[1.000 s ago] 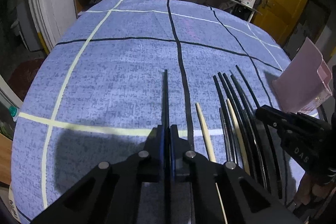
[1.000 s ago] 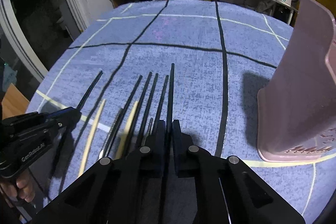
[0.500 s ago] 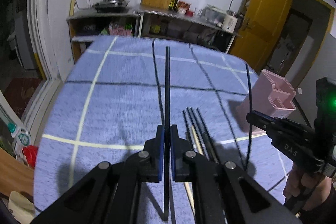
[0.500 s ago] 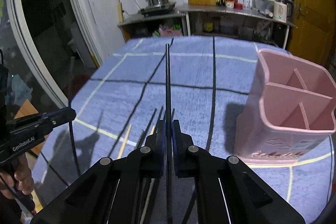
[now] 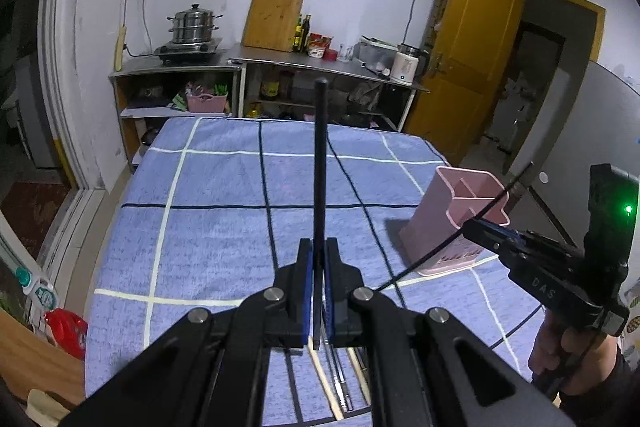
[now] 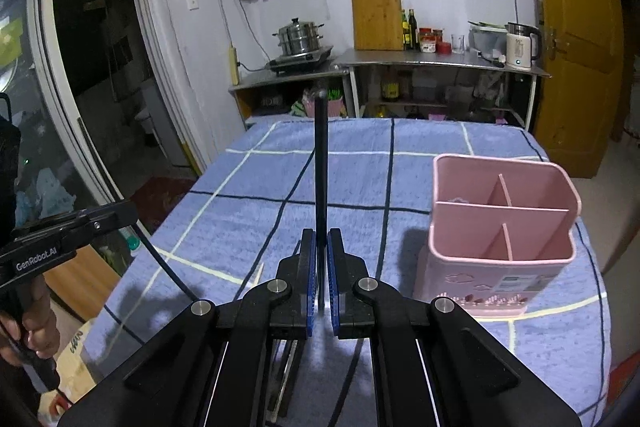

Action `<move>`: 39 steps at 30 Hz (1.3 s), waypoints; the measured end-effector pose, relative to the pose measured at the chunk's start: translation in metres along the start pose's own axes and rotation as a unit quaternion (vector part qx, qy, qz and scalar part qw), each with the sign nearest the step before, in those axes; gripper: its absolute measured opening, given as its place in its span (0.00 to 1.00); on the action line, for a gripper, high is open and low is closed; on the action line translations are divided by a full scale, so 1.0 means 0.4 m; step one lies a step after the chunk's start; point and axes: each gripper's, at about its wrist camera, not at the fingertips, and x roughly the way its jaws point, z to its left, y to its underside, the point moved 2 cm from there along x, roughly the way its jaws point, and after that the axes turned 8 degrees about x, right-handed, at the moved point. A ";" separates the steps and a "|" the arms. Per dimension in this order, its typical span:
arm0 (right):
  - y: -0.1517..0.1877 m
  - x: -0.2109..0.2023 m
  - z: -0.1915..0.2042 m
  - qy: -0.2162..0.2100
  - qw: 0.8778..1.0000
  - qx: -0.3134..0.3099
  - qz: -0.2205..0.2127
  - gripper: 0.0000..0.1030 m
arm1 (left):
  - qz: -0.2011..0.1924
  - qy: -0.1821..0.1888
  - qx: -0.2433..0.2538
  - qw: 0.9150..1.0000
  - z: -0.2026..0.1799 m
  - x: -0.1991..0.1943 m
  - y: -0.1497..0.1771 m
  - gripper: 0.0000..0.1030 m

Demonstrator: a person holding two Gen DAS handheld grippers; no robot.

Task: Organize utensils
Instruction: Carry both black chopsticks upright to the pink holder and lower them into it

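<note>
with each gripper pinched tight on one black chopstick and both lifted clear of the table (image 5: 208, 235), the step in hand looks like the carry: picked up, not yet put away. the left gripper (image 5: 316, 291) has its fingers (image 5: 305, 291) closed hard on the left chopstick (image 5: 319, 163), which sticks out ahead of the fingers toward the far end of the table. the right gripper (image 6: 322, 287) does the same with the right chopstick (image 6: 320, 163), its fingers (image 6: 307, 287) pressed to the stick's sides. in the left view the right gripper (image 5: 486, 233) shows at the right edge, its chopstick slanting across the front of the holder.

the pink utensil holder (image 6: 504, 227) stands upright on the blue checked cloth, to the right of both grippers and near the right one. thin walls split it into compartments, one long one at the back and smaller ones in front as the right view shows it. every compartment i can see into looks empty; the bottoms of the front ones are partly hidden by the rim.

more chopsticks, pale and dark, lie on the cloth below the grippers (image 5: 336, 383), just showing past the fingers, so most of the sorting is still to do.

next, i judge, each stick has to swing right and tip toward vertical over one compartment, with its low end inside the rim before the fingers let go. the walls are thin and the sticks long, so a slanted drop could catch a divider or tip the light holder.
</note>
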 end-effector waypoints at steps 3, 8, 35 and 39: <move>-0.007 -0.029 -0.018 0.001 1.000 0.006 -0.010 0.05 | 0.000 0.014 -0.001 1.000 -0.019 0.002 -0.013 0.05; -0.021 -0.079 -0.061 0.010 0.999 0.019 -0.028 0.05 | -0.003 0.046 0.011 0.999 -0.081 0.024 -0.039 0.05; -0.221 -0.204 -0.245 0.055 0.986 0.073 -0.137 0.05 | -0.061 0.142 0.048 0.987 -0.350 0.179 -0.312 0.05; -0.203 -0.160 -0.266 0.055 0.988 0.082 -0.123 0.05 | -0.049 0.138 0.048 0.988 -0.350 0.230 -0.294 0.05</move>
